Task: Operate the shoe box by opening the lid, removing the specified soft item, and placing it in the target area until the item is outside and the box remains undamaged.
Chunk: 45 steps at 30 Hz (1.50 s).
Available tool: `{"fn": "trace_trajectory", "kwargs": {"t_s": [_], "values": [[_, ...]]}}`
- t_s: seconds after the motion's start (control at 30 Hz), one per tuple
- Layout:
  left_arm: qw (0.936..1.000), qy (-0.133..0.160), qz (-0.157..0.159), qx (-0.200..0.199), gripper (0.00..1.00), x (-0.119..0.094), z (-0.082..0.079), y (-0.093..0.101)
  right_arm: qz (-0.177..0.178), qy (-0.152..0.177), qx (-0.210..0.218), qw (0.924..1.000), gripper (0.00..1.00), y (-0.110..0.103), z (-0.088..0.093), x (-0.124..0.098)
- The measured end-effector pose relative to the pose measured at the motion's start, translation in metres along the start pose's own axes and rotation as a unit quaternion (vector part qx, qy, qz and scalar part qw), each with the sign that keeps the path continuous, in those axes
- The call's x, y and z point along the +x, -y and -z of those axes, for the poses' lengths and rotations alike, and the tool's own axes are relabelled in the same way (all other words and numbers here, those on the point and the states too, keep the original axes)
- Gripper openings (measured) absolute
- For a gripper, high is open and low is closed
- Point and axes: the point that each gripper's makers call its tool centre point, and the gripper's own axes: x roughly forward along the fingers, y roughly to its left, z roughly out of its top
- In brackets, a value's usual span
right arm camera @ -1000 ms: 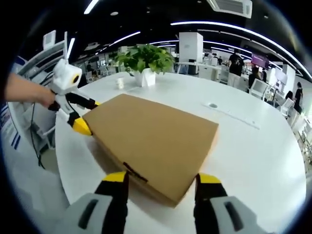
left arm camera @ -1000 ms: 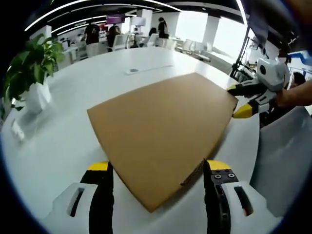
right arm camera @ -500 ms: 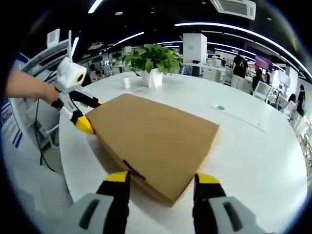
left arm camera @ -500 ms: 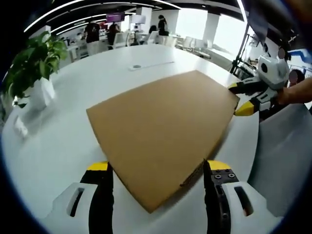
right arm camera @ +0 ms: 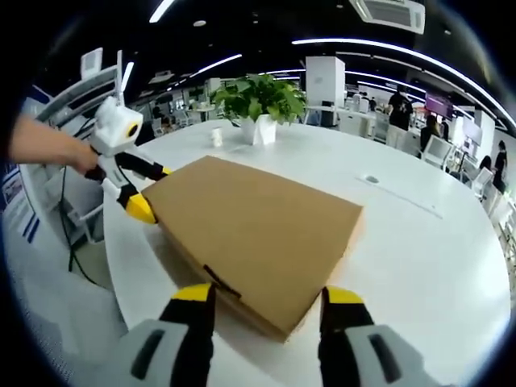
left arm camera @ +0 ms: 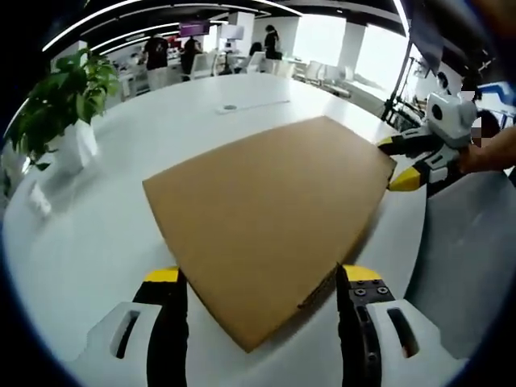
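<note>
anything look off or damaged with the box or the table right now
Nothing stands out. The cardboard shoe box lies flat and closed on the white table, with no dents or tears visible. The left tool and right tool each straddle a corner with jaws open. The potted plant stands upright.

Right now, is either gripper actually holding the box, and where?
Each gripper straddles a corner of the closed cardboard box: the left gripper one, the right gripper the opposite. Whether the jaws are clamped cannot be told.
</note>
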Motion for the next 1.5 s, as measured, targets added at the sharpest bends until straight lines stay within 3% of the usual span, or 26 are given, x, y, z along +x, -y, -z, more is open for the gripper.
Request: {"fn": "trace_trajectory", "kwargs": {"t_s": [0.23, 0.37, 0.63, 1.13, 1.43, 1.5], "values": [[1.0, 0.008, 0.0, 0.001, 0.78, -0.001, 0.002, -0.001, -0.006, 0.013, -0.001, 0.9999, 0.49, 0.0, 0.001, -0.002], [0.9993, 0.021, -0.019, 0.022, 0.78, 0.001, 0.005, -0.001, -0.01, 0.015, -0.059, 0.9981, 0.46, 0.004, 0.005, -0.003], [0.9988, 0.026, -0.04, 0.016, 0.71, 0.001, 0.015, -0.003, -0.013, 0.025, -0.068, 0.9973, 0.45, 0.005, 0.007, -0.003], [0.9968, 0.046, -0.065, 0.004, 0.62, -0.009, 0.015, -0.001, -0.013, 0.031, -0.041, 0.9986, 0.42, 0.004, 0.01, -0.002], [0.9963, 0.051, -0.069, 0.001, 0.62, -0.016, 0.011, 0.001, -0.018, 0.036, -0.019, 0.999, 0.42, 0.003, 0.003, -0.008], [0.9963, 0.06, -0.06, -0.017, 0.63, -0.019, 0.006, 0.003, -0.027, 0.038, -0.003, 0.9989, 0.44, 0.001, -0.002, -0.011]]}}
